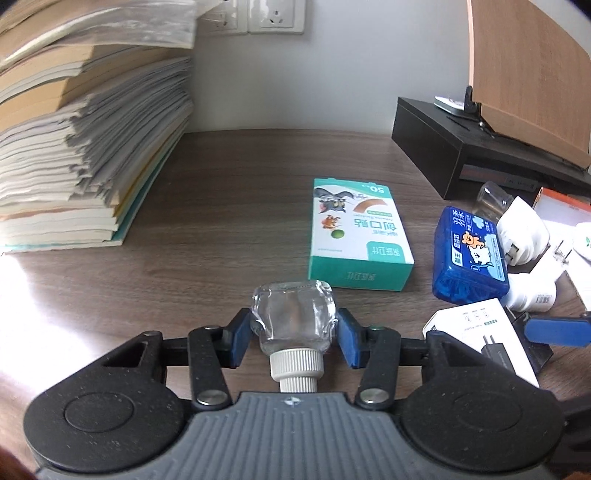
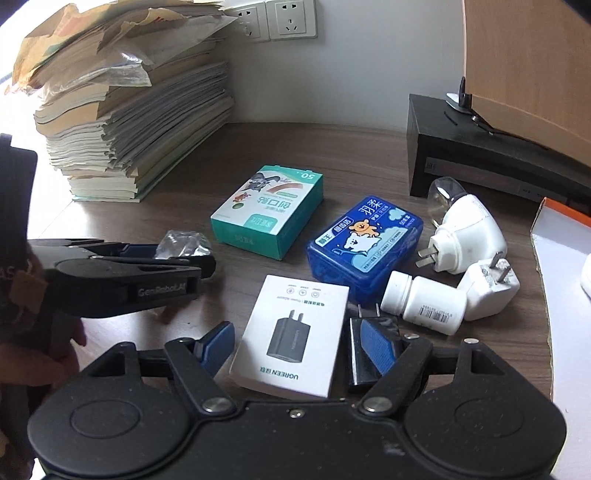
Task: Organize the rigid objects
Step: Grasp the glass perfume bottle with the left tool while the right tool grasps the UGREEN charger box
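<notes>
My left gripper (image 1: 293,338) is shut on a small clear glass bottle (image 1: 293,317) with a white ribbed cap, held just above the wooden desk (image 1: 221,206). From the right wrist view the left gripper (image 2: 173,254) and the bottle (image 2: 181,242) are at the left. My right gripper (image 2: 295,350) is open, its blue pads on either side of a white UGREEN charger box (image 2: 291,332). A black charger plug (image 2: 364,350) lies by the right pad. A green plaster box (image 2: 267,210), a blue box (image 2: 365,243), a white pill bottle (image 2: 424,302) and white plugs (image 2: 469,236) lie ahead.
A tall stack of books and papers (image 2: 129,110) stands at the back left. A black stand (image 2: 480,158) with a wooden board is at the back right. A white and orange box (image 2: 565,251) lies at the right edge. Wall sockets (image 2: 291,18) are behind.
</notes>
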A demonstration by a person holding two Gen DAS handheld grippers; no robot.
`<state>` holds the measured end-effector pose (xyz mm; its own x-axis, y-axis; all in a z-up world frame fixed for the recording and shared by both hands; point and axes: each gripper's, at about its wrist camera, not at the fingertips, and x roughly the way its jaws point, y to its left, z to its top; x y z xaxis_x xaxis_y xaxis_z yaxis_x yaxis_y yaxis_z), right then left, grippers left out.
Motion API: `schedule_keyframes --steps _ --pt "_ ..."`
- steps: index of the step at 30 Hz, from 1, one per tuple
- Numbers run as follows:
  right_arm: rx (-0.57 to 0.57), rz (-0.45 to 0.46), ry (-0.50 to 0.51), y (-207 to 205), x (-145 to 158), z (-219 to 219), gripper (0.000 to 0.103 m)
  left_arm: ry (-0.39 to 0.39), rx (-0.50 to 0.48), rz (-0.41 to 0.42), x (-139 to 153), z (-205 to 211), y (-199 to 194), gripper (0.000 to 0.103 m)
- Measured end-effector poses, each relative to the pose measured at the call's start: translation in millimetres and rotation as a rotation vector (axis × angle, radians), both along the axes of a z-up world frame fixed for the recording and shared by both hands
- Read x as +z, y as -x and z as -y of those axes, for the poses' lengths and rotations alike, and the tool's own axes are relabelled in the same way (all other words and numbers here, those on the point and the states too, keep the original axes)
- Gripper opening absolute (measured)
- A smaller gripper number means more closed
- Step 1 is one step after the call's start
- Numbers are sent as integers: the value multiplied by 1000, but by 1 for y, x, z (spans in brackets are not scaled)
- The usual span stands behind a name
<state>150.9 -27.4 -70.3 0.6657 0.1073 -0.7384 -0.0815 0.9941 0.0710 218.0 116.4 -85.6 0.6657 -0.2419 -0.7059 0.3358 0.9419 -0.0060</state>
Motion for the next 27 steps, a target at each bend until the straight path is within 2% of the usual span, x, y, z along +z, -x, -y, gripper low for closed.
schedule_keyframes --steps 3,5,8,12,15,16,22,27 --pt "12 13 60 -4 -3 -11 90 4 20 8 4 -9 5 50" --pt "24 21 92 -2 -2 -18 84 10 37 6 7 -14 7 50" --pt "57 4 58 1 -3 -22 82 16 54 7 8 -20 11 50" --pt "62 -12 72 -2 -12 -25 81 18 71 6 10 -25 17 50" --pt "39 -15 43 -11 -19 -21 71 16 81 10 13 -25 23 50" --pt "36 -13 47 -11 -18 -20 70 17 87 9 14 -25 24 50" --pt "41 70 55 6 10 -10 70 20 117 29 29 -19 40 50" --pt "24 112 38 27 34 15 70 40 134 51 48 -4 60 50"
